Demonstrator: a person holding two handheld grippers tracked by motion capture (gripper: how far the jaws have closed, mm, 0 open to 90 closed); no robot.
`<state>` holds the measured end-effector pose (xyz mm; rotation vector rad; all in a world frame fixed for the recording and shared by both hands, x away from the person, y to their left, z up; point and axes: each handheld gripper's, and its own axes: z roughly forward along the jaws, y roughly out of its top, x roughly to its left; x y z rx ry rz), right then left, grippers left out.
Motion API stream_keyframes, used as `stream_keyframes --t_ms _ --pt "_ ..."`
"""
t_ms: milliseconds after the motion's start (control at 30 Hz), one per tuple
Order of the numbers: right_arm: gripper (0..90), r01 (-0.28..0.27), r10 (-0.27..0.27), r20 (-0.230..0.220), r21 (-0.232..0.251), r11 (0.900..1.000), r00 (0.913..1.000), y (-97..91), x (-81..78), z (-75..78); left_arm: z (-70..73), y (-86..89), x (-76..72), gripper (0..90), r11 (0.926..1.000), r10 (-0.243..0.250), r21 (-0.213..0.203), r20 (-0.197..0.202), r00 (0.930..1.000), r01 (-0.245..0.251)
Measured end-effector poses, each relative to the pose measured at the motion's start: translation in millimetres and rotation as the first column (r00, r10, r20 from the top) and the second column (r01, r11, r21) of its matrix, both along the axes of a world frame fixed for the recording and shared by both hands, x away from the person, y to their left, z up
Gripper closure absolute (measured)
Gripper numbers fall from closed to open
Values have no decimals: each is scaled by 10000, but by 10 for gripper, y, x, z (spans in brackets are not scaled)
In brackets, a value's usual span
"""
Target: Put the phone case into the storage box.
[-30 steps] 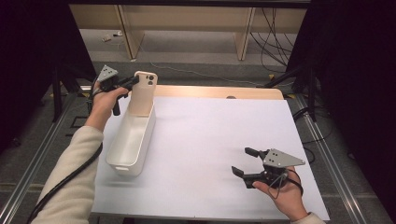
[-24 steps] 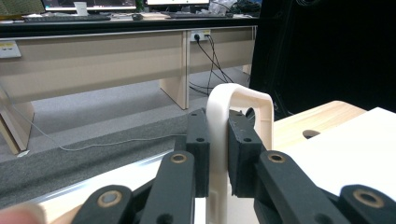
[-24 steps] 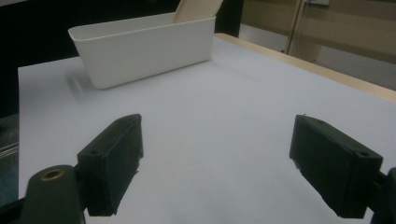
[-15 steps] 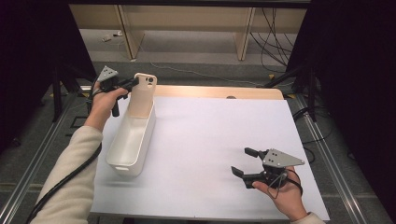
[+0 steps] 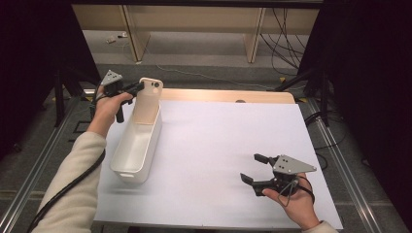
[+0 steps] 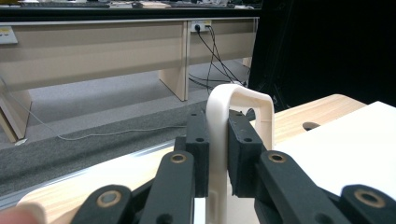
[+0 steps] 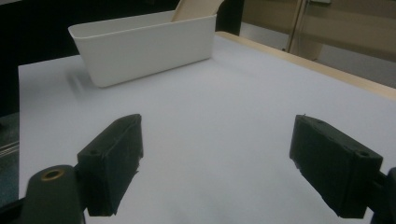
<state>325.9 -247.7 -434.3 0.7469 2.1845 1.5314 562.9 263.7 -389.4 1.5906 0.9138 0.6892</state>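
A cream phone case (image 5: pixel 148 99) stands on end at the far end of a long white bin (image 5: pixel 153 141), leaning back and rising above its rim. My left gripper (image 5: pixel 139 88) is shut on the case's upper left edge. In the left gripper view both black pads (image 6: pixel 198 140) press on the thin rim of the case (image 6: pixel 243 99). My right gripper (image 5: pixel 251 168) rests low over the white mat at the near right, open, with nothing between its fingers. The right gripper view has the gripper (image 7: pixel 219 158) facing the bin (image 7: pixel 149 46), with the case (image 7: pixel 196 9) behind it.
A white mat (image 5: pixel 218 141) covers most of the wooden table, whose bare far strip (image 5: pixel 218 95) has a small hole (image 5: pixel 240 101). Metal rails run along both sides. Wooden desks and loose cables stand on the floor beyond the table.
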Motion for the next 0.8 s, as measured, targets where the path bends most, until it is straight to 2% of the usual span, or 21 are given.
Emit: stream_keyframes --t_ms 67,100,133,200,233,267,400,433,467,533,600,633,800 --pt "184 2 -2 0 -1 10000 10000 -1 0 1 -9 1 -3 800 9999 30 -114 -59 10000 -30" --pt "184 21 -22 57 51 10000 10000 3 3 -5 -13 11 1 801 10000 1 2 -32 10000 -1" --pt "184 0 1 -154 55 10000 9999 4 -3 -5 -17 14 1 800 10000 -1 33 -35 10000 1" --pt "184 -28 27 55 149 9999 10000 9 10 -15 -31 9 -3 800 9999 39 -129 -135 9999 -41" --pt "184 -39 38 49 143 9999 10000 10 9 -15 -32 17 4 799 10000 5 -49 -84 10000 -5" --pt "184 -76 80 -200 192 9998 9998 15 -2 -14 -36 18 3 799 10000 38 -90 -133 9999 -39" --pt "184 -76 82 -241 220 9997 9997 16 -4 -15 -46 34 11 796 10000 42 21 -147 9999 -42" --pt "184 -38 37 49 160 9999 10000 10 9 -15 -51 29 6 794 9999 81 -61 -226 9997 -83" --pt "184 -70 74 -202 218 9997 9998 16 -2 -14 -53 33 6 793 10000 73 -28 -235 9997 -74" --pt "184 -65 64 55 188 9998 10000 12 8 -13 -57 37 6 791 10000 77 14 -247 9997 -76" --pt "184 -7 7 -261 21 10000 9997 5 -12 -2 -65 38 5 790 10000 97 -22 -310 9995 -98" --pt "184 -70 75 -263 205 9998 9996 16 -9 -12 -70 38 5 789 9999 114 -37 -332 9994 -115" --pt "184 -98 103 -248 197 9998 9996 16 -4 -14 -88 48 11 787 9999 131 -18 -404 9991 -132"
